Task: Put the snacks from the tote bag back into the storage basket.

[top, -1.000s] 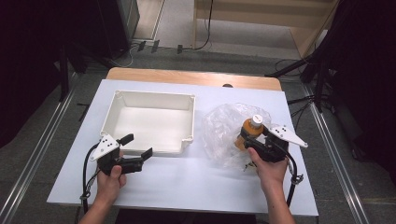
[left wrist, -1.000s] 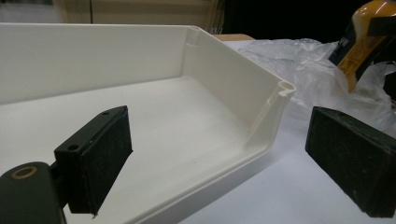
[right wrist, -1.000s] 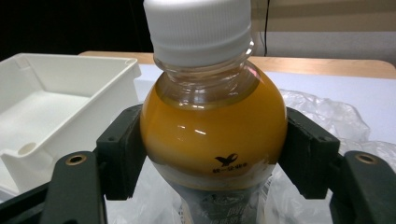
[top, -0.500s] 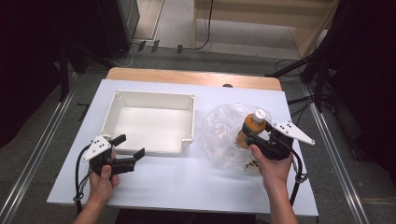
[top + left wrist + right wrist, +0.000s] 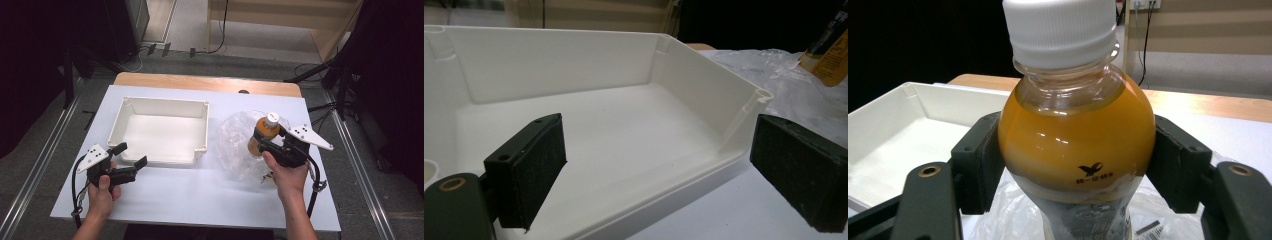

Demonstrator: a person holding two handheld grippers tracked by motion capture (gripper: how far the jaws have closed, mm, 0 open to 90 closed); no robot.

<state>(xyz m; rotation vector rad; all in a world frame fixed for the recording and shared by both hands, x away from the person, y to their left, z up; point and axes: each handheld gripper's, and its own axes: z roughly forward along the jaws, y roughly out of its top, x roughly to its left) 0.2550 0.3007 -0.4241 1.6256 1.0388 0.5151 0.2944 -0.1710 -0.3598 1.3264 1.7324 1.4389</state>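
Juice bottle (image 5: 1075, 145) bears a small black bird logo, characters unreadable.

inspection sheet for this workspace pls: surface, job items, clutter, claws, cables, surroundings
Surface: white table top, wooden strip along its far edge.
Job's things: orange drink bottle, white cap on, upright; white bin, nothing in it.
Clutter: crumpled clear plastic bag under and around the bottle.
Claws: right claw shut on the bottle's shoulder; left claw open at the bin's near wall, holding nothing.
Cables: one trails from each claw; more lie on the floor beyond the table.
Surroundings: grey floor, wooden furniture at the far right, dark stands at both sides.
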